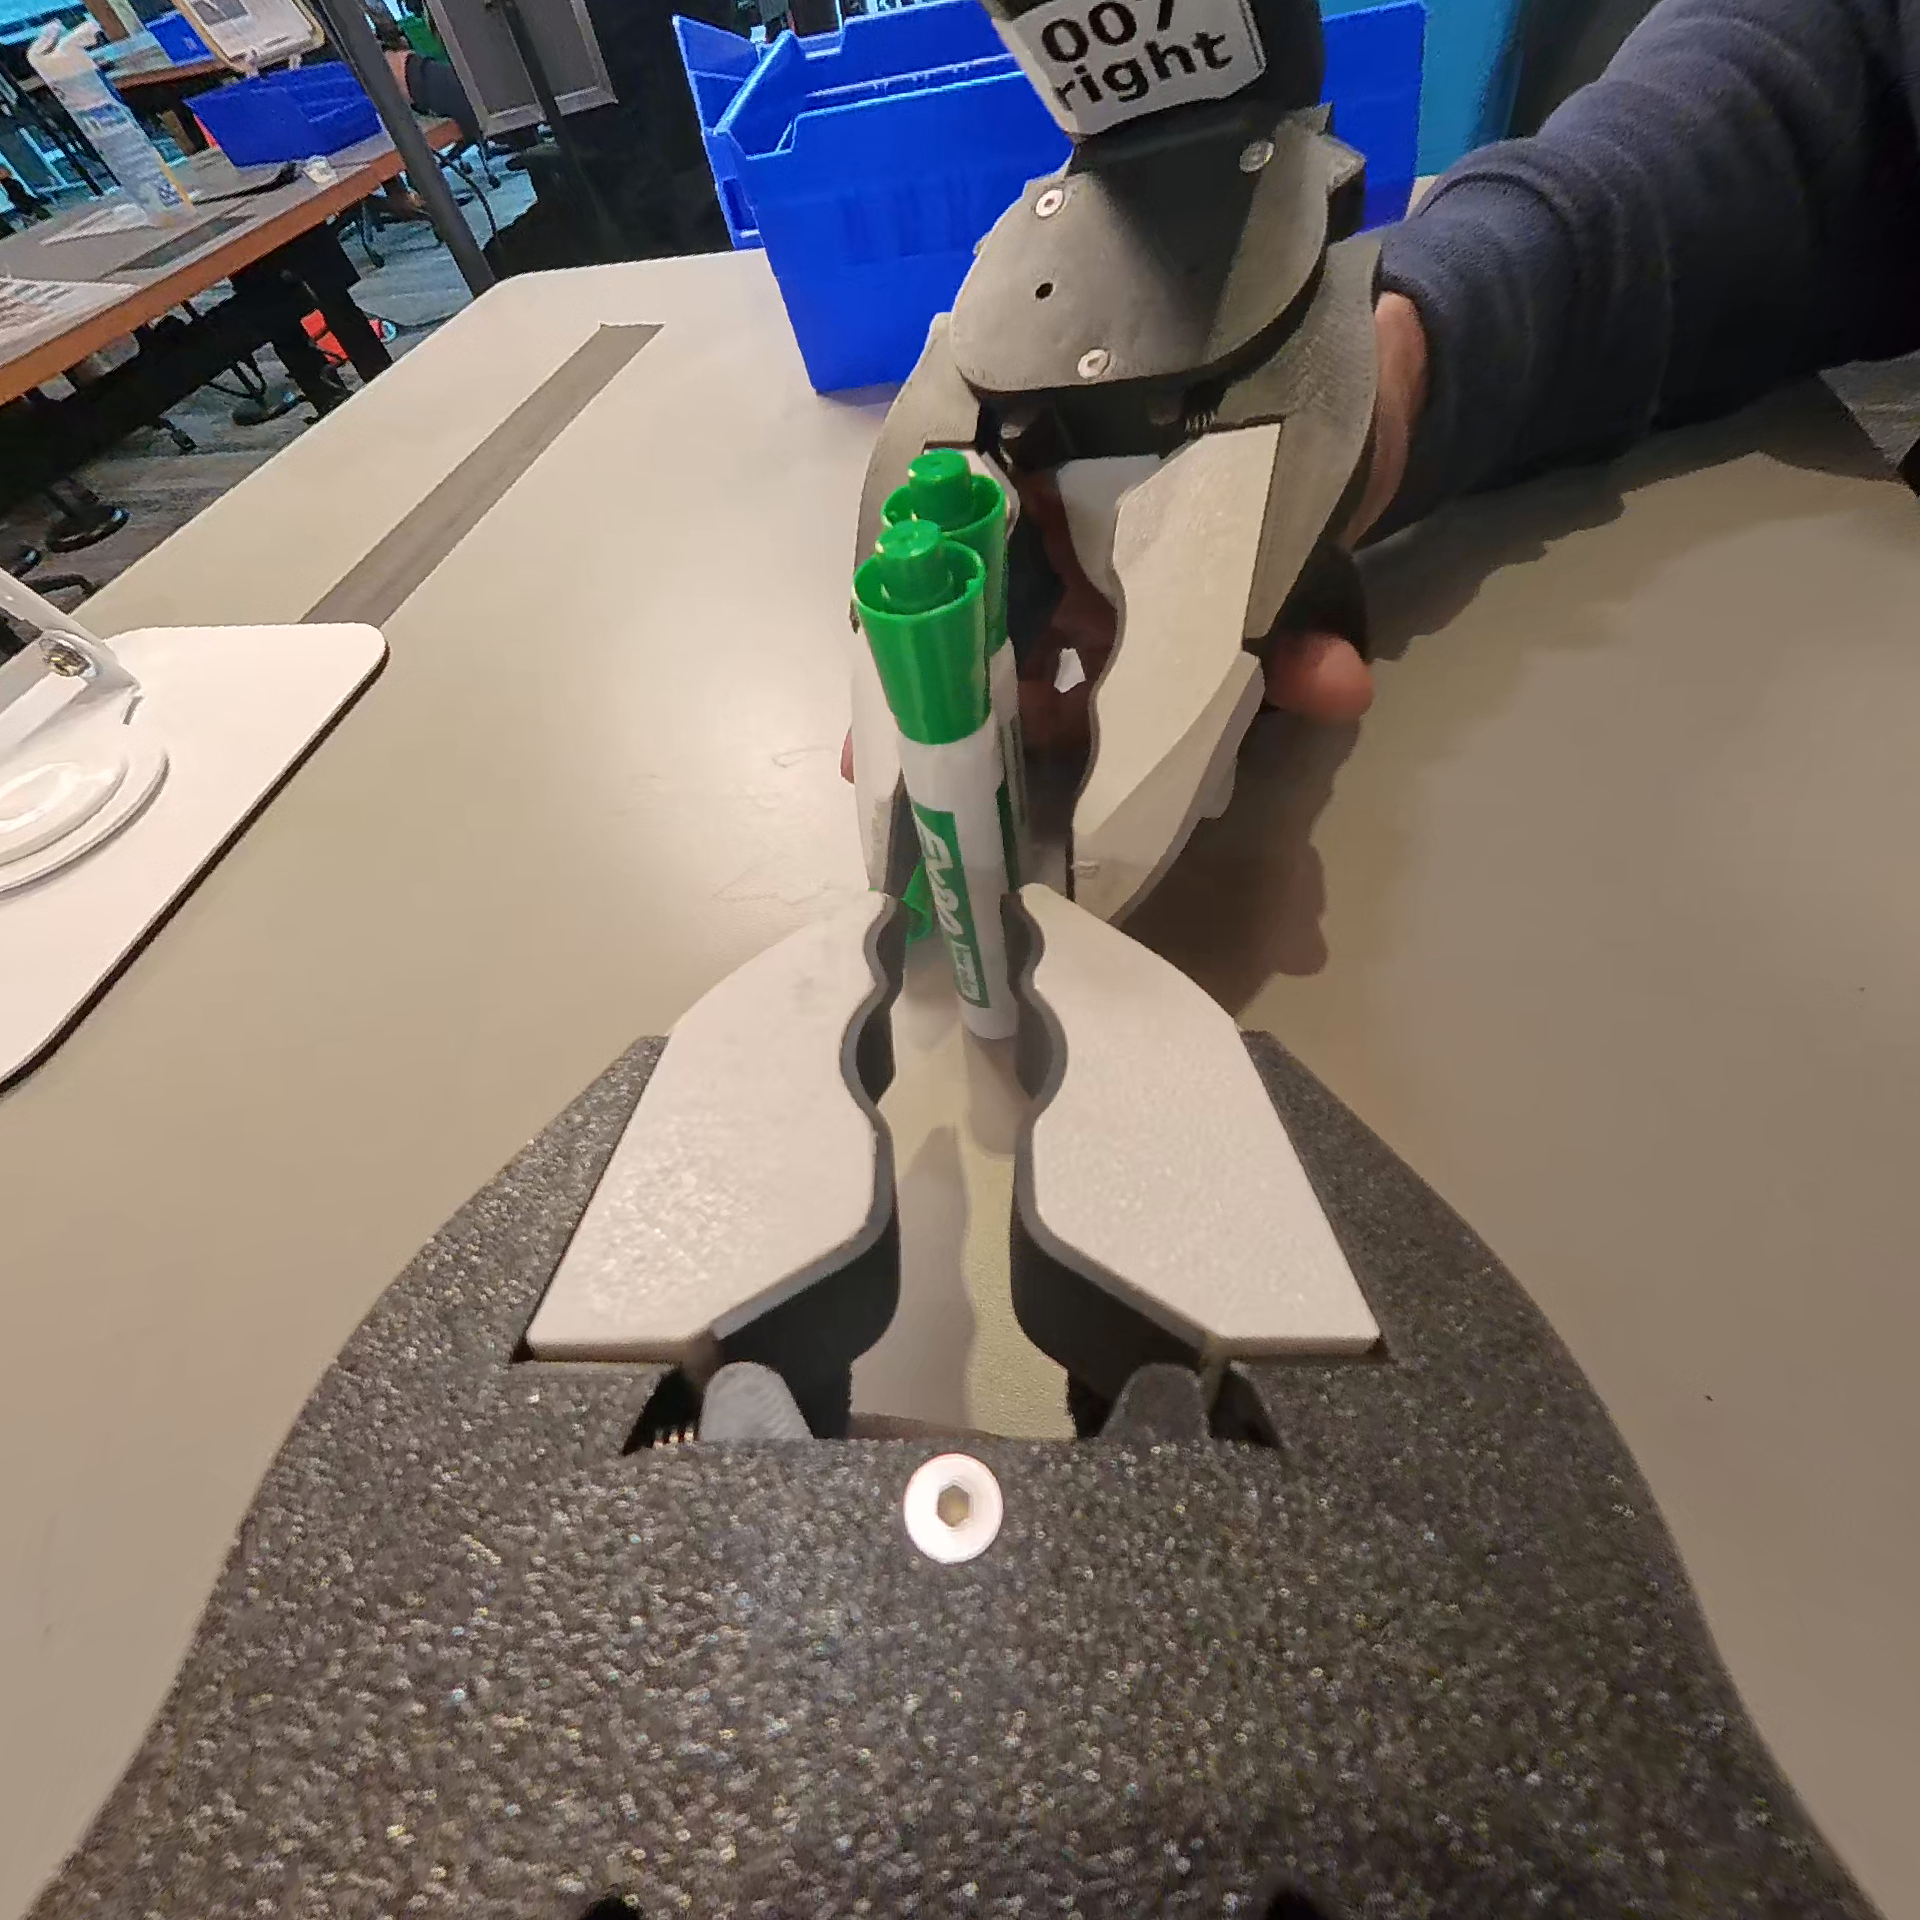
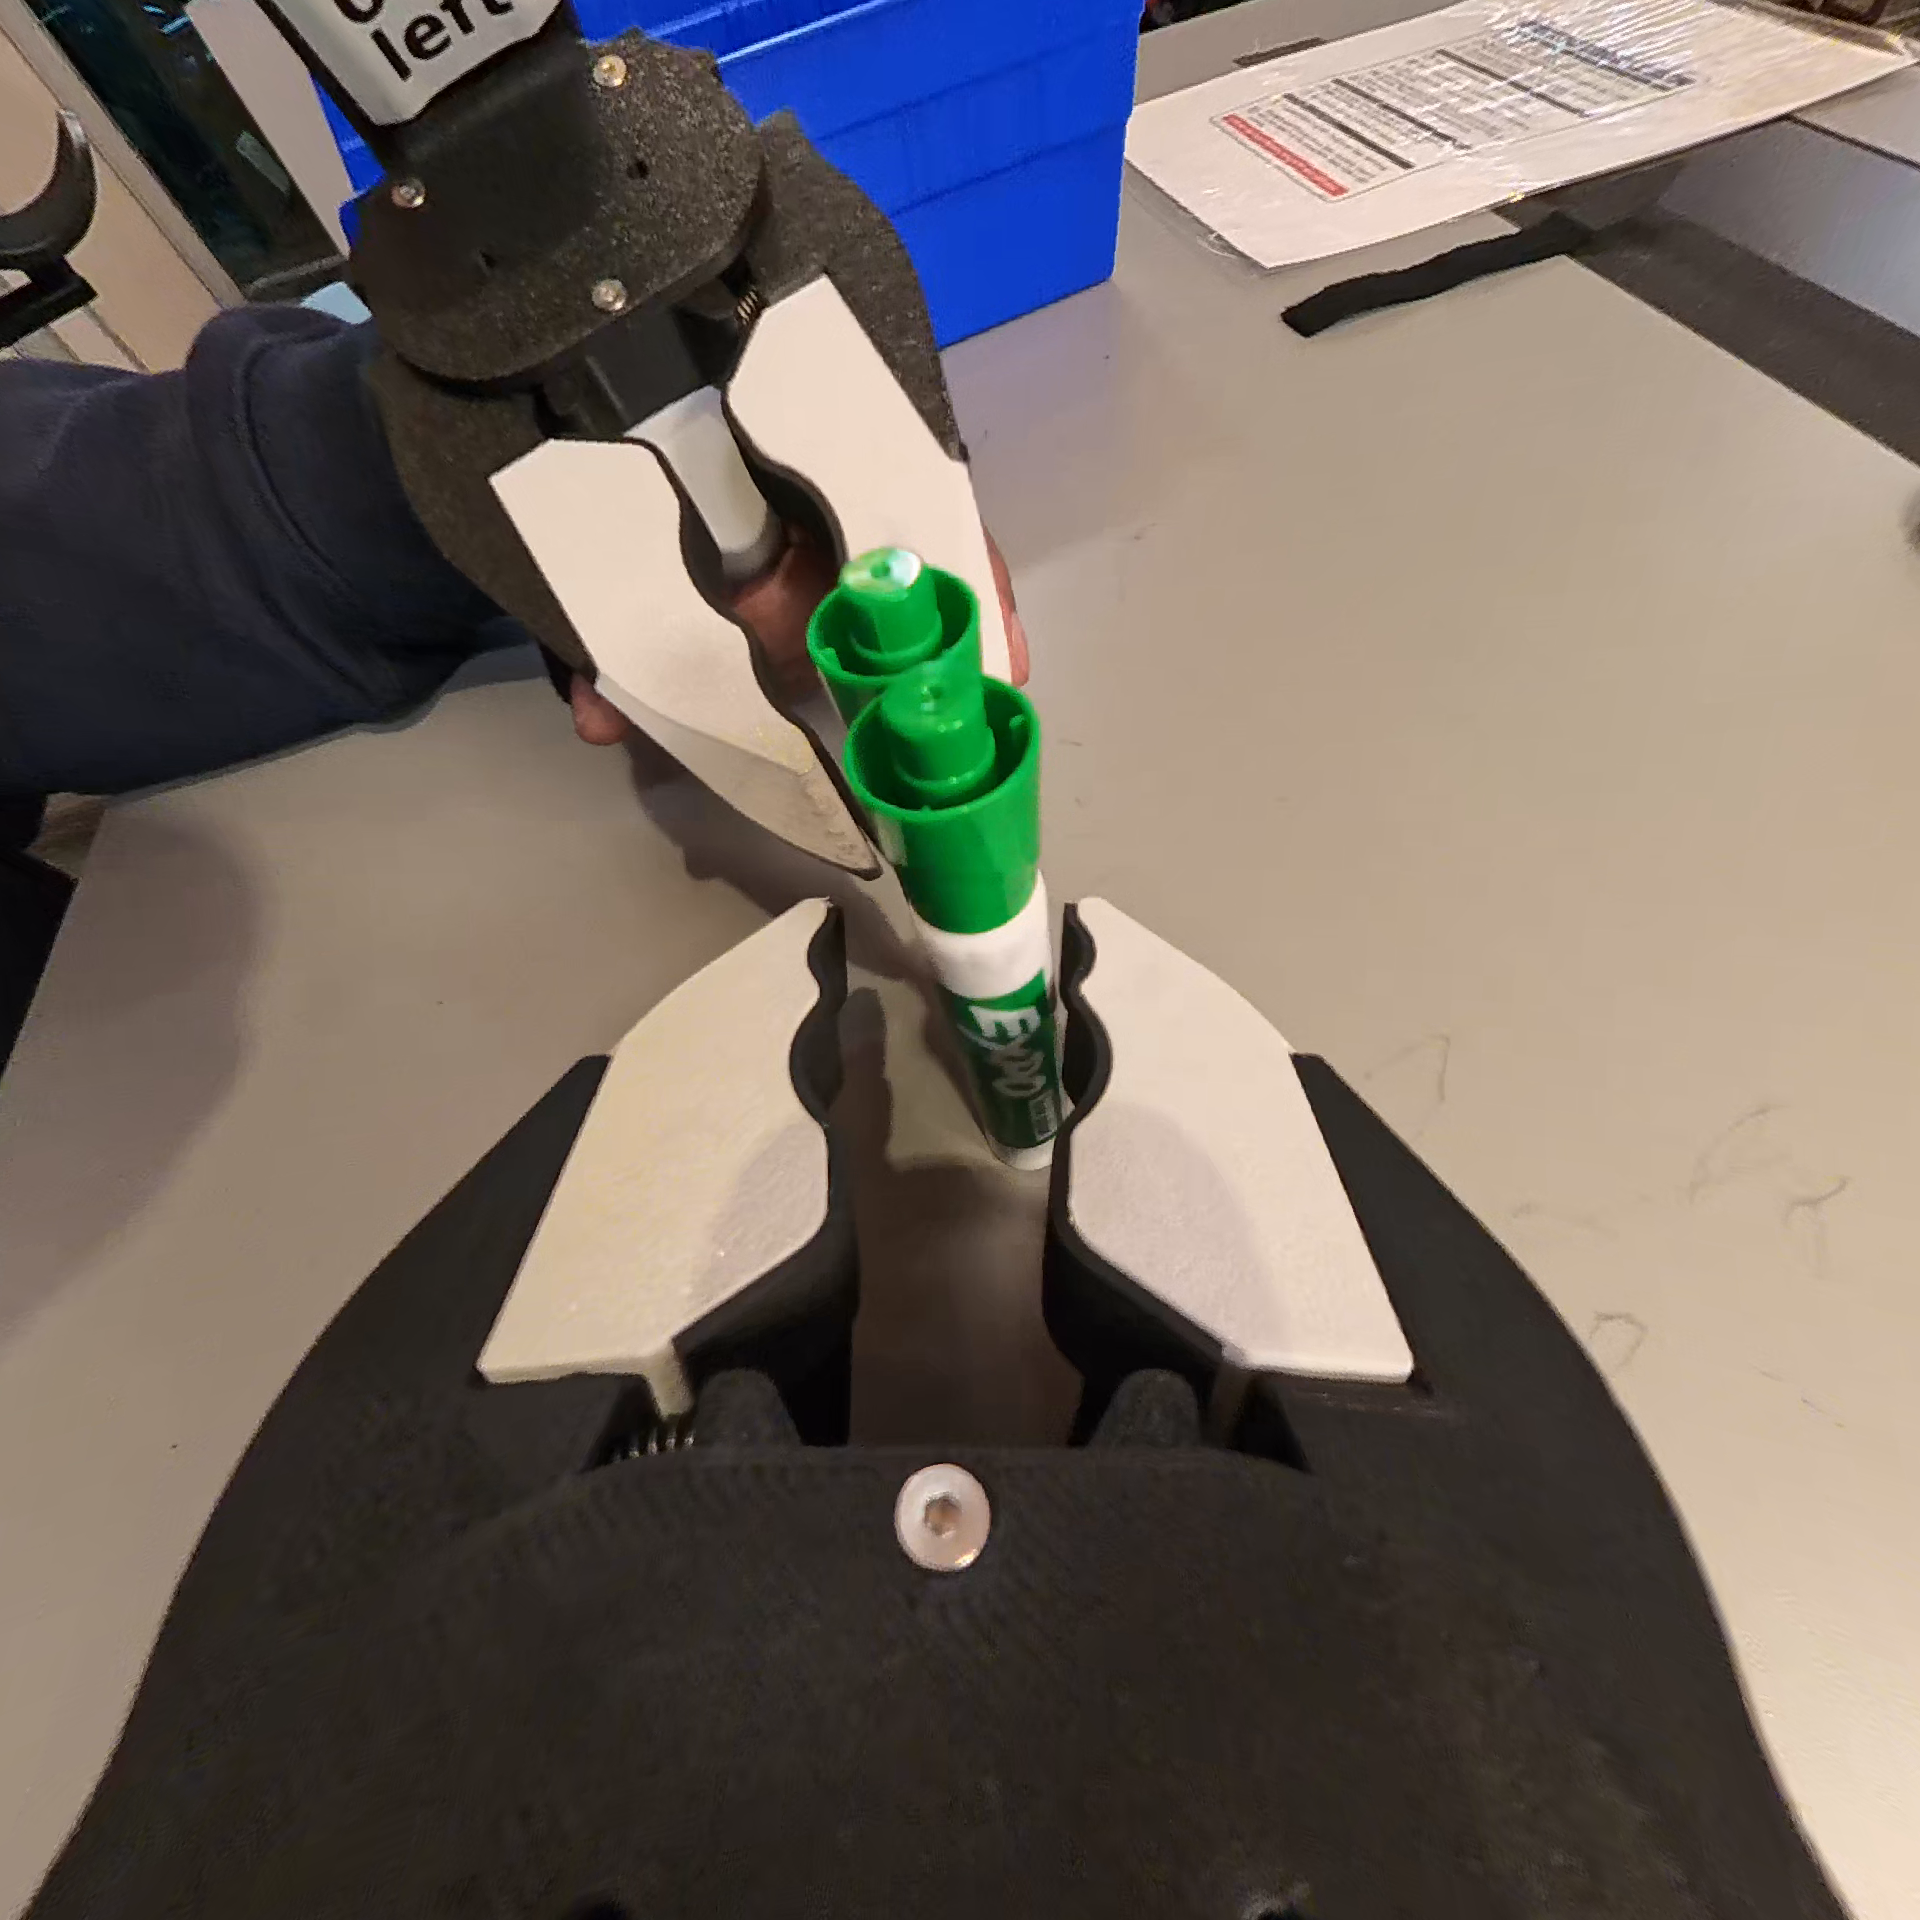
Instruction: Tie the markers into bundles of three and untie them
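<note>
The left tongs [image 1: 954, 935] are narrowed to about one marker's width around the nearer of two green markers [image 1: 940, 665], which stand capped end up on the table [image 1: 520, 831]. It looks gripped, though the 9 o'clock pad's contact is hard to judge.

The right tongs [image 2: 951, 935] face them, open. The other marker leans on the 3 o'clock pad, with clear space at 9 o'clock.

No tie is on the pair and no third marker shows. A black strap [image 2: 1434, 275] lies at 1 o'clock, near a blue bin [image 2: 935, 156].

The likely risk is the loose marker tipping if either tool shifts, since nothing clamps it. The tips are also close enough to knock together.
</note>
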